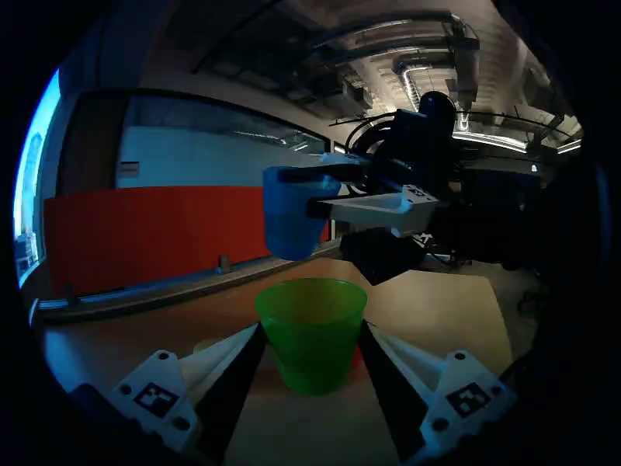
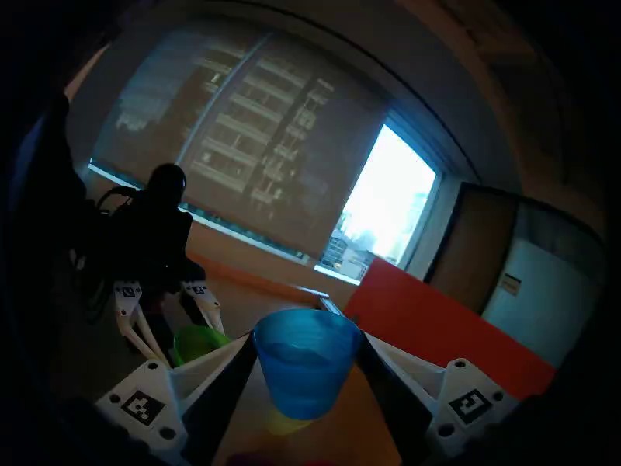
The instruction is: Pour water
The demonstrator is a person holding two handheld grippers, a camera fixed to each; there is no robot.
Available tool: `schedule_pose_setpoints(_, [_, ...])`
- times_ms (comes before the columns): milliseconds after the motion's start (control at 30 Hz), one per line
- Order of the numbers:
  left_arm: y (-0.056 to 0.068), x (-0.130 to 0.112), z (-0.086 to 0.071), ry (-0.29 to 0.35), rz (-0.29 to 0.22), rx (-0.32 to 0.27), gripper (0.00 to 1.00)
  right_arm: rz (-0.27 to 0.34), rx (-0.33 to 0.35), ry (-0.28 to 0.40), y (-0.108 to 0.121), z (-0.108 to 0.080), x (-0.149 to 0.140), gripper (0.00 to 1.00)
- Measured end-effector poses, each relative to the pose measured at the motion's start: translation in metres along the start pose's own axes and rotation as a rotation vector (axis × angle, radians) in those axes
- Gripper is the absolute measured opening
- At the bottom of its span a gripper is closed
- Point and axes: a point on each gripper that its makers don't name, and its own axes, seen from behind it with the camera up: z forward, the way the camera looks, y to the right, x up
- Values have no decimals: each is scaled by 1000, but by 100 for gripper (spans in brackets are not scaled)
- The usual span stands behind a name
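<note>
In the left gripper view, my left gripper [image 1: 310, 332] is shut on a green cup [image 1: 312, 342], which stands upright just above the wooden table [image 1: 435, 311]. Higher up and a little behind it hangs a blue cup [image 1: 291, 211], upright, clamped by my right gripper [image 1: 341, 203], which comes in from the right. In the right gripper view, the blue cup [image 2: 307, 373] sits between my right gripper's [image 2: 307, 346] fingers and holds water. The green cup [image 2: 194, 342] appears lower left there, held by the left gripper [image 2: 167, 311].
A red panel [image 1: 147, 233] and a window wall run behind the table. Small yellow [image 2: 283, 423] and red [image 1: 356, 359] objects lie on the table near the cups. A dark figure [image 2: 159, 225] stands behind the left gripper.
</note>
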Motion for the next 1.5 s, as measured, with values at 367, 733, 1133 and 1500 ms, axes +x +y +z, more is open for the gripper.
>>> schedule_pose_setpoints(367, [2, -2, -2, 2, 11, -5, 83, -76, 14, -3, -3, 3, 6, 92])
schedule_pose_setpoints(733, [3, -3, -3, 7, 9, -8, 83, -149, 31, -18, -6, 4, 7, 92])
schedule_pose_setpoints(1133, [4, -3, -5, 14, 8, -10, 83, -224, 42, -27, -8, 7, 9, 92])
schedule_pose_setpoints(1500, [5, -3, -4, 25, 6, -13, 82, -286, 53, -41, -8, 9, 8, 92])
